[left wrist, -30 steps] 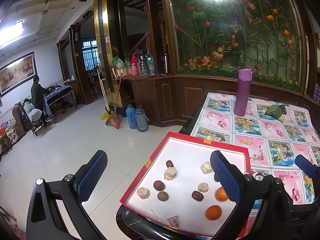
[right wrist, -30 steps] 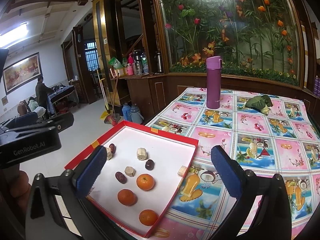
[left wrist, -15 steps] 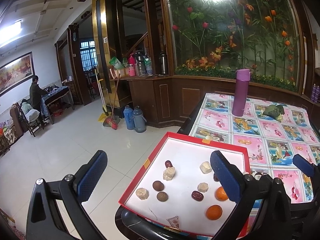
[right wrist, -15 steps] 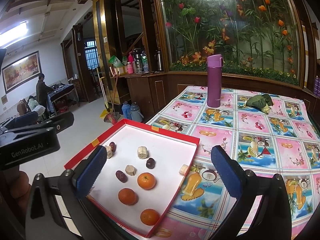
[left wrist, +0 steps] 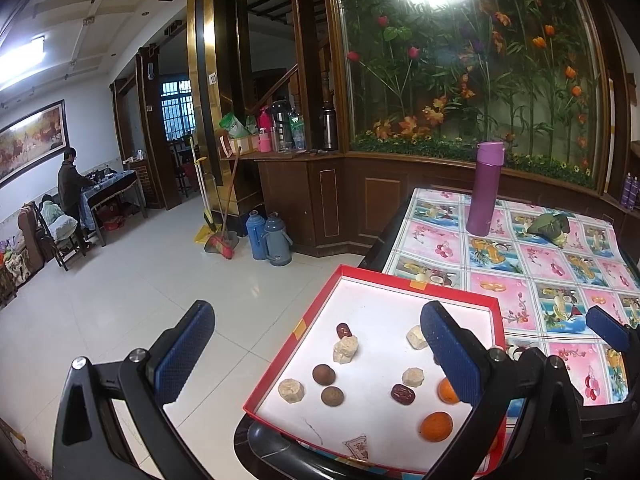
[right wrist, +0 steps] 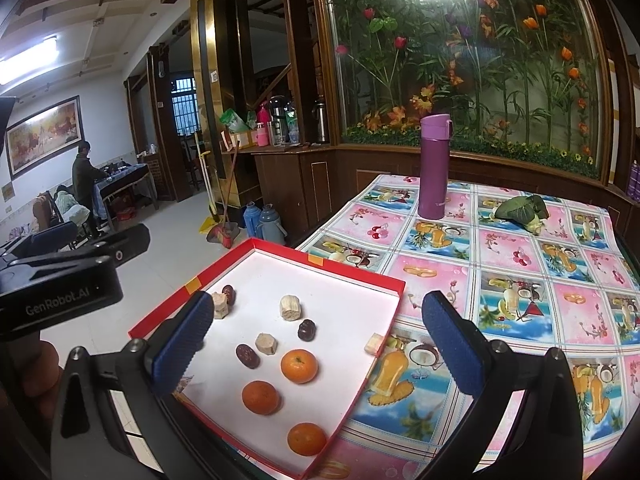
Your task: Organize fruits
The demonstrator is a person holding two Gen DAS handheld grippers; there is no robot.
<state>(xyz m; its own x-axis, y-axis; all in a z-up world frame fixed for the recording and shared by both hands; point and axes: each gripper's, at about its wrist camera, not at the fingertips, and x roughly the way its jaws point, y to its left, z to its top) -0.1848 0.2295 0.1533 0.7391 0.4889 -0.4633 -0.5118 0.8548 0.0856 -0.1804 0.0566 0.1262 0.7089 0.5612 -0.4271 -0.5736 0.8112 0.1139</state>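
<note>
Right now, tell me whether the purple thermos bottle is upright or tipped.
Upright. The purple thermos bottle stands on its base on the patterned tablecloth, lid on top, beyond the red box.

My right gripper [right wrist: 318,344] hangs above the red tray [right wrist: 394,292] with its jaws wide apart, nothing between them but air. Below, three oranges [right wrist: 299,366] sit close together near the tray's front corner, with dark dates [right wrist: 247,356] and pale chunks [right wrist: 290,307] scattered behind them; gaps between these pieces are narrow. The tray's low rim borders the fruit on all sides. To the right, the patterned counter [right wrist: 516,292] lies bare up to the purple flask [right wrist: 434,166] and a green bundle [right wrist: 520,208] at the far end. My left gripper [right wrist: 60,284] crowds the tray's left side.
</note>
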